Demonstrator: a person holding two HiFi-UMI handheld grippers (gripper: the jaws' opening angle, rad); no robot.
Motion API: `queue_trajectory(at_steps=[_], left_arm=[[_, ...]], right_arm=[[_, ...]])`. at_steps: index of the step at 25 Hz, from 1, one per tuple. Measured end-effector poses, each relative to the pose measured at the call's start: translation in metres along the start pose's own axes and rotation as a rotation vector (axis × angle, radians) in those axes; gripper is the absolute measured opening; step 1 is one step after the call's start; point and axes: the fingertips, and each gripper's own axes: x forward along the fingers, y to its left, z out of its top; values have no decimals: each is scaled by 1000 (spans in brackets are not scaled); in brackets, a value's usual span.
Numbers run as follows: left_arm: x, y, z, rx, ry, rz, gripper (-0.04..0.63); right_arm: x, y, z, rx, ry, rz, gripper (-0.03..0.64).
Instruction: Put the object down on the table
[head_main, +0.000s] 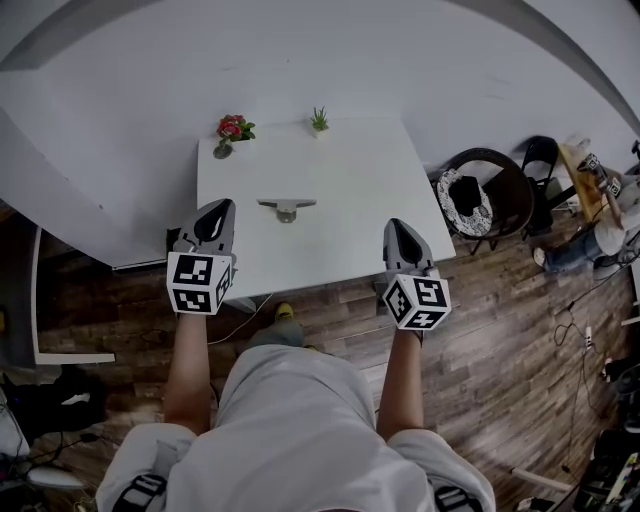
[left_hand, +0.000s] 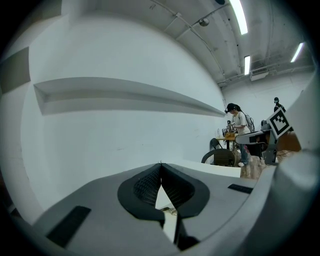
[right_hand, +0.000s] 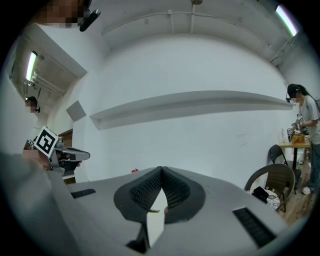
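Note:
A small grey T-shaped object (head_main: 286, 208) lies on the white table (head_main: 340, 170), in its middle toward the near side, with nothing touching it. My left gripper (head_main: 221, 206) hovers over the table's near left edge, left of the object and apart from it. My right gripper (head_main: 397, 226) hangs over the near right edge. In the left gripper view the left gripper (left_hand: 160, 164) has its tips together and holds nothing. The right gripper (right_hand: 161, 169) is likewise shut and empty in the right gripper view.
A red flower pot (head_main: 232, 130) and a small green plant (head_main: 319, 121) stand at the table's far edge against the white wall. A round wicker chair (head_main: 478, 192) sits right of the table. A person (head_main: 600, 225) works further right. Cables lie on the wooden floor (head_main: 500, 340).

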Motion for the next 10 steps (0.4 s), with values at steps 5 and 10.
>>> queue_trajectory(at_steps=[5, 10], left_arm=[[-1, 6, -1, -4, -7, 14, 20], [6, 15, -1, -20, -9, 20, 20]], right_arm=[[6, 6, -2, -2, 2, 13, 8], [17, 4, 0, -3, 4, 12, 8]])
